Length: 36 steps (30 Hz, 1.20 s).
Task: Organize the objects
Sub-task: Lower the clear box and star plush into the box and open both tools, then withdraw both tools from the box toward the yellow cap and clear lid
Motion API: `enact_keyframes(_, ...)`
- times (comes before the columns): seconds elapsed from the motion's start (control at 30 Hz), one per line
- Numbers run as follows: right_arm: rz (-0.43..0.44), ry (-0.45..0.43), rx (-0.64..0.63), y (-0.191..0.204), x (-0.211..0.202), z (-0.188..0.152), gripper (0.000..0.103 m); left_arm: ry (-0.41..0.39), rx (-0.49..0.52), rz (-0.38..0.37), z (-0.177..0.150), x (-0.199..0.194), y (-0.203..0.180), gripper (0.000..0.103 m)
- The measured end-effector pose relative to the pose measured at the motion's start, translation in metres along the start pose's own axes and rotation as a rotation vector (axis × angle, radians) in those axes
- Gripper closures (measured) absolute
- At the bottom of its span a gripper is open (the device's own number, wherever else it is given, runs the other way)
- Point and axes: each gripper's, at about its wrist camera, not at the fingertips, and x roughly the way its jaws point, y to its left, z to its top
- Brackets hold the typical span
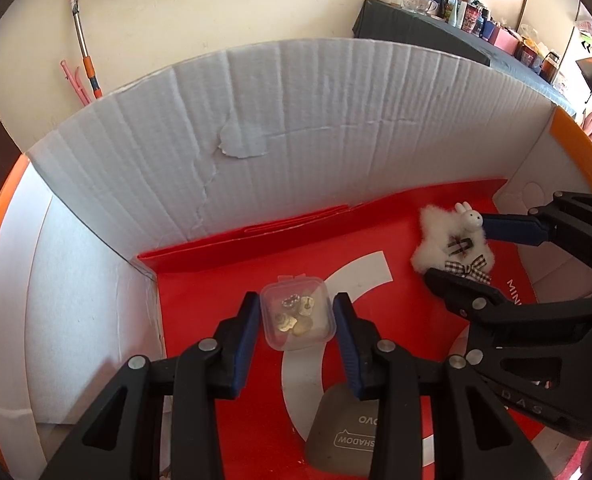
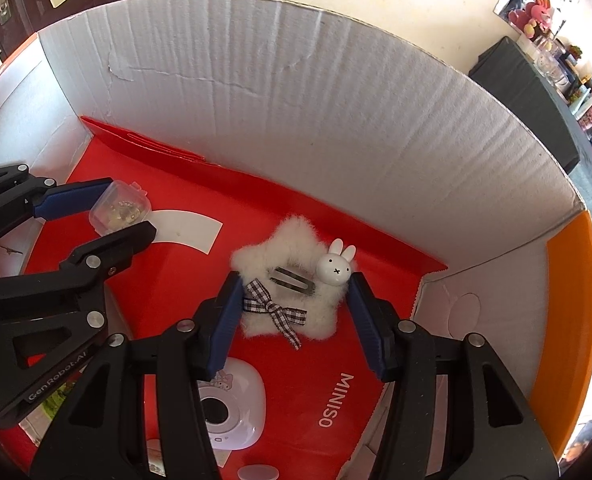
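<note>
A small clear plastic box [image 1: 297, 312] of gold and silver trinkets lies on the red liner inside a white cardboard box [image 1: 256, 128]. My left gripper [image 1: 295, 308] straddles it, jaws open with small gaps either side; it also shows in the right wrist view [image 2: 108, 210] beside the clear box [image 2: 120, 208]. A fluffy white star hair clip [image 2: 292, 292] with a rabbit head and a checked bow lies on the liner. My right gripper [image 2: 294, 298] is open around it, pads close to its edges; it shows in the left wrist view [image 1: 462, 250] around the clip [image 1: 452, 244].
The cardboard box's tall white back wall [image 2: 336, 100] and orange-edged side flaps [image 2: 568, 320] enclose both grippers. A white toy camera [image 2: 232, 412] and a grey pouch [image 1: 344, 432] lie on the liner near the front. A cluttered dark table [image 1: 476, 44] stands beyond the box.
</note>
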Motion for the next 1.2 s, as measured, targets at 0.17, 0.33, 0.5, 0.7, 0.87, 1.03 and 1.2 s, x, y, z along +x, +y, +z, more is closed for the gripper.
enact_keyframes(0.17, -0.003, 0.001, -0.003, 0.001, 0.000, -0.001, 0.046, -0.001, 0.005, 0.006, 0.000, 0.001, -0.001, 0.062)
enact_keyframes(0.33, -0.002, 0.001, -0.002, 0.002, -0.001, -0.001, 0.046, 0.000, 0.000, 0.005, 0.000, 0.000, -0.002, 0.062)
enact_keyframes(0.5, -0.008, 0.002, -0.007, 0.003, -0.003, -0.002, 0.046, 0.000, -0.002, 0.007, 0.001, -0.001, -0.002, 0.059)
enact_keyframes(0.7, -0.011, -0.008, -0.003, 0.004, -0.011, -0.004, 0.046, -0.014, 0.002, 0.014, 0.001, -0.008, -0.002, 0.059)
enact_keyframes(0.87, -0.018, -0.019, -0.002, 0.005, -0.020, -0.005, 0.046, -0.034, 0.007, 0.023, -0.001, -0.019, 0.001, 0.056)
enact_keyframes(1.03, -0.026, -0.029, -0.001, 0.003, -0.031, 0.000, 0.046, -0.048, 0.012, 0.027, -0.002, -0.027, 0.001, 0.054)
enact_keyframes(1.2, -0.033, -0.034, -0.001, 0.009, -0.042, -0.005, 0.046, -0.056, 0.016, 0.032, -0.005, -0.034, 0.002, 0.054)
